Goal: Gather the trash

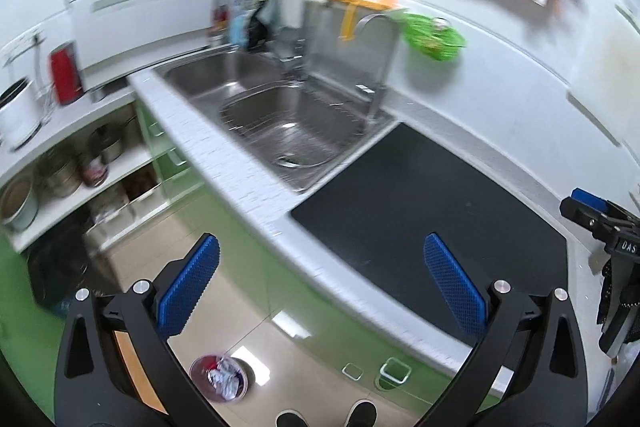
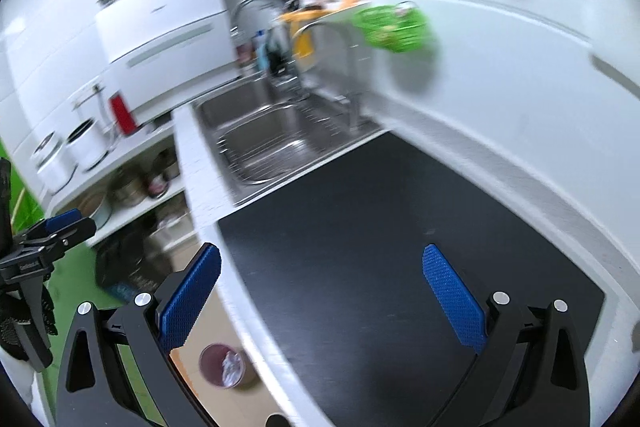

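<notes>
Holding both tools high over the counter's front edge, you have nothing in either one: the left gripper [image 1: 320,291] has its blue pads spread wide with only floor and counter showing between them, and the right gripper [image 2: 320,291] is spread just as wide above the black mat [image 2: 400,247]. That height reads as a carry or survey pose, not a reach; neither tool is lined up on anything yet.

Nearest below you, on the tiled floor just out from the green cabinet fronts, stands the small round bin [image 1: 222,378]. It is dark red inside and already holds crumpled white and silvery scraps, piled toward one side. From the right wrist view the same bin [image 2: 224,365] sits just off the counter's edge, so a drop from here would need the tool brought out past that edge first.

On the counter, the black mat covers the near stretch and looks bare, with no loose trash on it that I can make out. Beyond its far edge lies the steel sink [image 1: 280,123], its basin apparently empty, though motion blur softens everything there.

Judging from this, the counter may be cleared, or the next piece lies out of view.
</notes>
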